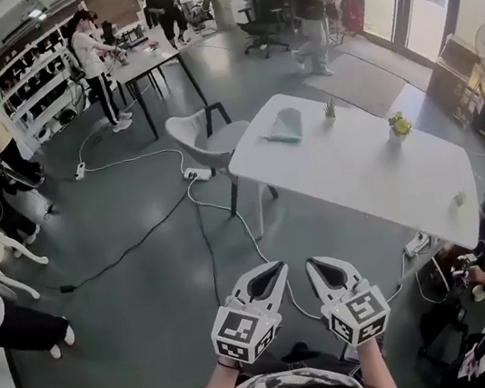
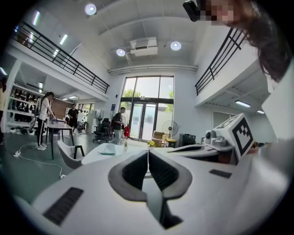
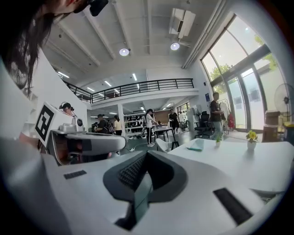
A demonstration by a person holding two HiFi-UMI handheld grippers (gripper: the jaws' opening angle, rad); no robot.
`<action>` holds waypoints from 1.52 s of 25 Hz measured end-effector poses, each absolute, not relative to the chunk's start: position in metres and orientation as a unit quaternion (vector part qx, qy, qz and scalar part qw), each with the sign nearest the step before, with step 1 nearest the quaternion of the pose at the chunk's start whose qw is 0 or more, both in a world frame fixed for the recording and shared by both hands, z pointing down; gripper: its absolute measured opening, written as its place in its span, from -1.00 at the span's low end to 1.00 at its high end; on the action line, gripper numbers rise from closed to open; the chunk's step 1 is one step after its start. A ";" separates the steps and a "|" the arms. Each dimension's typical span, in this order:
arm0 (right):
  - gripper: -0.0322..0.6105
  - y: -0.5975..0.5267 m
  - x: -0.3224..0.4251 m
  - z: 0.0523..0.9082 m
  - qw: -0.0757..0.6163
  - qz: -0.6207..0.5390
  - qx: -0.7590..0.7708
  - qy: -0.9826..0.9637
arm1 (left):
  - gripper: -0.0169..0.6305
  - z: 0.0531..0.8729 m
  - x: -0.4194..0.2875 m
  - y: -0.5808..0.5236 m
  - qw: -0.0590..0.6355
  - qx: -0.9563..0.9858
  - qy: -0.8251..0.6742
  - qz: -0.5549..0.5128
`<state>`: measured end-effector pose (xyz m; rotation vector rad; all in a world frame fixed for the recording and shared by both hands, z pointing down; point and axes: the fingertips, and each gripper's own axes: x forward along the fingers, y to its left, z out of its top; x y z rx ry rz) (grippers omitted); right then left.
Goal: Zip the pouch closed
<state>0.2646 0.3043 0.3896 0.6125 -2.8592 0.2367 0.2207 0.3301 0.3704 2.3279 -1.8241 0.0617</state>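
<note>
Grey concrete floor lies under my left gripper [image 1: 277,272] and right gripper [image 1: 315,265], held side by side, both jaws pressed together and empty. Ahead, a white power strip [image 1: 198,175] and a grey shell chair [image 1: 210,135] flank the white rectangular table [image 1: 359,173]. The pale green fabric pouch [image 1: 286,126] lies at its far end, beside a small potted plant [image 1: 331,109].

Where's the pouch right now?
In the head view, the pouch lies at the white table's far left corner, beside a small potted plant, the grey chair to its left.
</note>
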 end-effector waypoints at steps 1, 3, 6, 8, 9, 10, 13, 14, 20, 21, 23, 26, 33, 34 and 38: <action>-0.93 0.303 0.266 0.390 0.104 0.079 0.209 -0.969 | -0.91 0.371 0.220 0.329 0.092 0.783 -0.615 0.020; -0.92 0.300 0.268 0.392 0.102 0.077 0.210 -0.969 | -0.91 0.373 0.221 0.327 0.091 0.781 -0.618 0.021; -0.93 0.295 0.273 0.395 0.100 0.080 0.208 -0.970 | -0.91 0.375 0.225 0.325 0.087 0.778 -0.621 0.024; -0.93 0.293 0.276 0.397 0.101 0.081 0.204 -0.970 | -0.91 0.377 0.227 0.324 0.087 0.775 -0.626 0.025; -0.92 0.292 0.276 0.398 0.102 0.081 0.202 -0.971 | -0.91 0.378 0.228 0.323 0.087 0.773 -0.628 0.026; -0.93 0.290 0.276 0.398 0.103 0.082 0.198 -0.971 | -0.91 0.378 0.228 0.322 0.088 0.771 -0.631 0.026; -0.93 0.284 0.274 0.398 0.105 0.086 0.188 -0.973 | -0.91 0.377 0.227 0.319 0.092 0.764 -0.637 0.032; -0.92 0.283 0.273 0.399 0.106 0.088 0.185 -0.973 | -0.90 0.379 0.227 0.318 0.094 0.763 -0.638 0.035; -0.92 0.271 0.257 0.410 0.106 0.096 0.174 -0.974 | -0.90 0.387 0.209 0.310 0.099 0.753 -0.649 0.037; -0.92 0.268 0.253 0.412 0.108 0.097 0.171 -0.975 | -0.91 0.388 0.204 0.305 0.100 0.751 -0.651 0.036; -0.92 0.259 0.243 0.415 0.113 0.098 0.168 -0.974 | -0.91 0.391 0.193 0.294 0.104 0.748 -0.654 0.036; -0.92 0.238 0.227 0.422 0.114 0.100 0.171 -0.973 | -0.91 0.398 0.174 0.271 0.105 0.750 -0.652 0.039; -0.92 0.161 0.164 0.427 0.113 0.109 0.205 -0.966 | -0.91 0.403 0.110 0.201 0.104 0.767 -0.632 0.044; -0.92 0.150 0.152 0.425 0.110 0.110 0.210 -0.965 | -0.91 0.400 0.099 0.191 0.102 0.771 -0.627 0.042; -0.92 0.113 0.110 0.419 0.111 0.110 0.232 -0.960 | -0.91 0.391 0.057 0.154 0.093 0.785 -0.611 0.043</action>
